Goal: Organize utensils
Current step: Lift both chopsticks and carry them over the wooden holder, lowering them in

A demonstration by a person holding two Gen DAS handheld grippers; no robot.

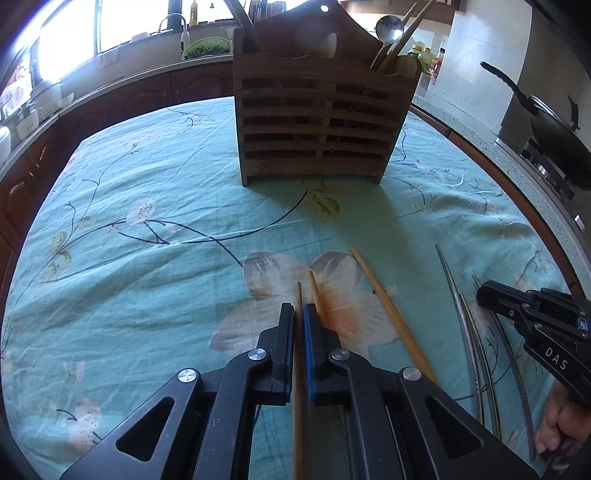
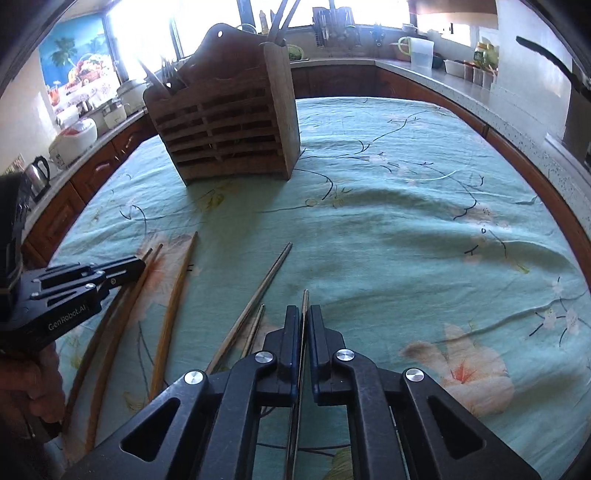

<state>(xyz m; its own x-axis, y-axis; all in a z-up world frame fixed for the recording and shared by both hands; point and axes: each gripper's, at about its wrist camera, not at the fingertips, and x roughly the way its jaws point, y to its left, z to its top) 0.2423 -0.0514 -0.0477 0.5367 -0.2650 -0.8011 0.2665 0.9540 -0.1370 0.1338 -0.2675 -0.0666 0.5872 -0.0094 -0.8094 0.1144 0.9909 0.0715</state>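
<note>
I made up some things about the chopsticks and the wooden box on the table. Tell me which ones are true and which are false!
1. The left gripper is shut on a wooden chopstick. True.
2. The right gripper is wide open and empty. False: it is shut on a thin metal chopstick.
3. The wooden utensil holder stands upright on the flowered tablecloth. True.
4. The utensil holder is empty. False: a metal ladle and other utensils stick out of it.
5. All chopsticks are put away. False: several lie on the cloth, such as a loose wooden chopstick.
</note>
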